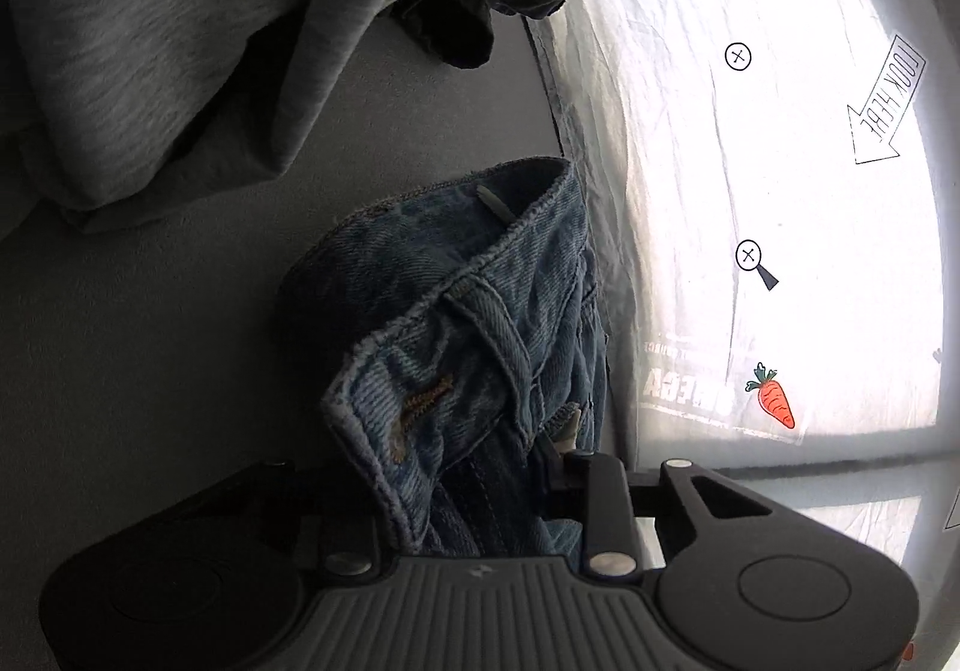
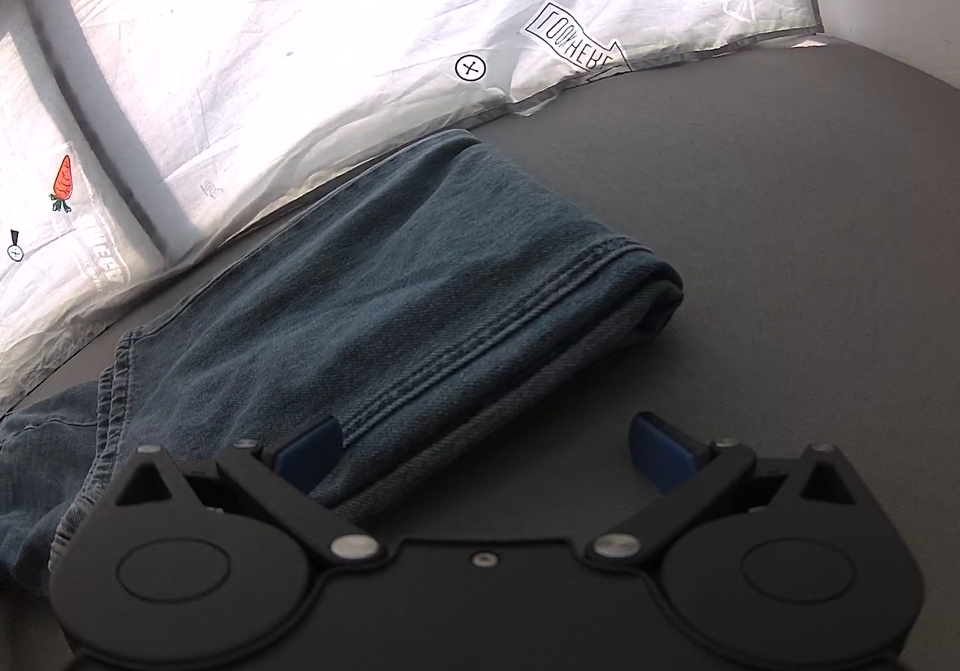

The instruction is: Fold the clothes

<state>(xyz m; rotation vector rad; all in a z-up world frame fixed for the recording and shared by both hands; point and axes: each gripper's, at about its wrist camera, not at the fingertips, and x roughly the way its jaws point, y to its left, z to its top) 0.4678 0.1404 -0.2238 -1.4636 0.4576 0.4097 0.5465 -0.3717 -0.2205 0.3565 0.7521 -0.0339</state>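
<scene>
Blue jeans (image 1: 474, 335) fill the middle of the left wrist view, waistband and buttonhole facing me. My left gripper (image 1: 480, 497) is shut on the waistband, which bunches up between the jaws. In the right wrist view a folded leg of the jeans (image 2: 420, 275) lies on the grey surface (image 2: 780, 251). My right gripper (image 2: 486, 452) is open, with the blue pads (image 2: 312, 449) wide apart over the lower edge of the folded leg. The left pad touches the denim.
A grey garment (image 1: 180, 41) and a dark one (image 1: 456, 23) lie piled at the far left of the surface. A white curtain printed with carrots and arrows (image 1: 750, 161) hangs along the surface's far edge and also shows in the right wrist view (image 2: 360, 41).
</scene>
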